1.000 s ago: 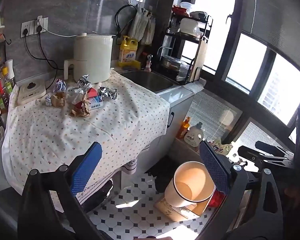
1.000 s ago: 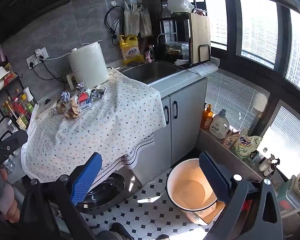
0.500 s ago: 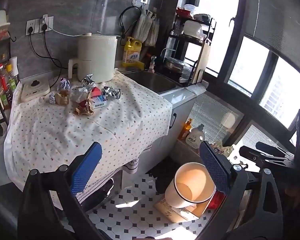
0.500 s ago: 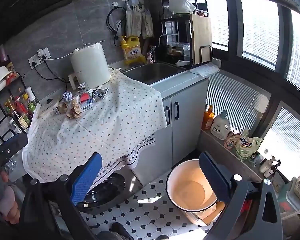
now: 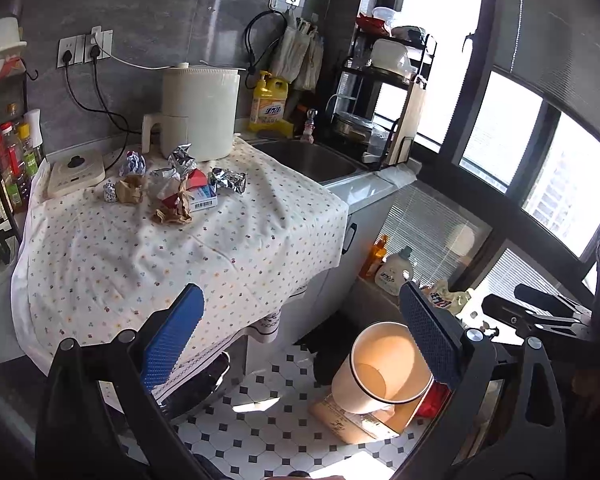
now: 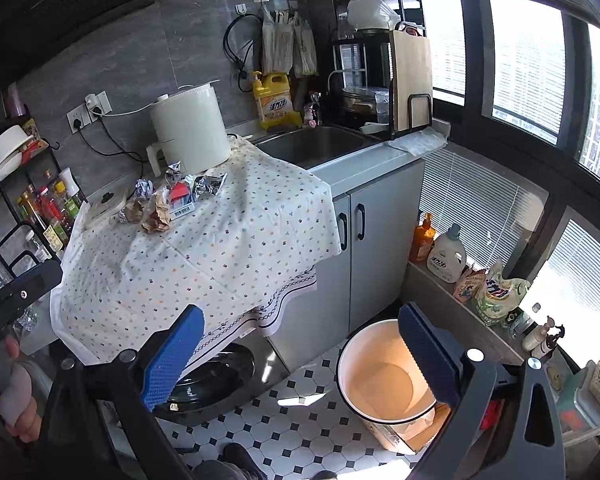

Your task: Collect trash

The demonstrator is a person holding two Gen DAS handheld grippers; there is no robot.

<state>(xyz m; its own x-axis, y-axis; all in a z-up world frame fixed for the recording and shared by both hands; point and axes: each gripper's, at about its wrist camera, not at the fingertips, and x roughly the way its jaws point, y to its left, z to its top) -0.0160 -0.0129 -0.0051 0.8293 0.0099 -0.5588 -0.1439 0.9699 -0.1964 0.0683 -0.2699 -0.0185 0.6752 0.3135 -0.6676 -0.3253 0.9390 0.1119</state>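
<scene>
Trash (image 5: 172, 192) lies in a little heap on the far part of a spotted cloth (image 5: 180, 256) that covers the counter. In the heap are shiny foil balls, brown crumpled paper, a small box with a barcode and a bit of clear wrap. They sit close together, some touching.

Just behind the heap stands a big white pot (image 5: 198, 114) with a handle. A flat white scale (image 5: 74, 172) sits beside the heap on its left. Past the scale is a rack of sauce bottles (image 5: 8, 160). A yellow soap bottle (image 5: 269, 100) stands by the wall, next to the sink (image 5: 308, 160). A dish rack (image 6: 380, 60) with a wooden board stands behind the sink.

Down on the tiled floor is a cream bucket (image 6: 380, 376). It sits on a piece of cardboard, by the grey cupboard doors (image 6: 364, 240). Soap bottles and bags line the low ledge (image 6: 440, 292) under the window. The round door of a washing machine (image 6: 208, 376) peeks out under the cloth.

The left gripper (image 5: 304, 336) is up in the air, well away from the heap. Its two blue pads are wide apart and hold nothing. The right gripper (image 6: 300, 356) is the same, pads spread wide and holding nothing. Only open cloth lies between the grippers and the heap
</scene>
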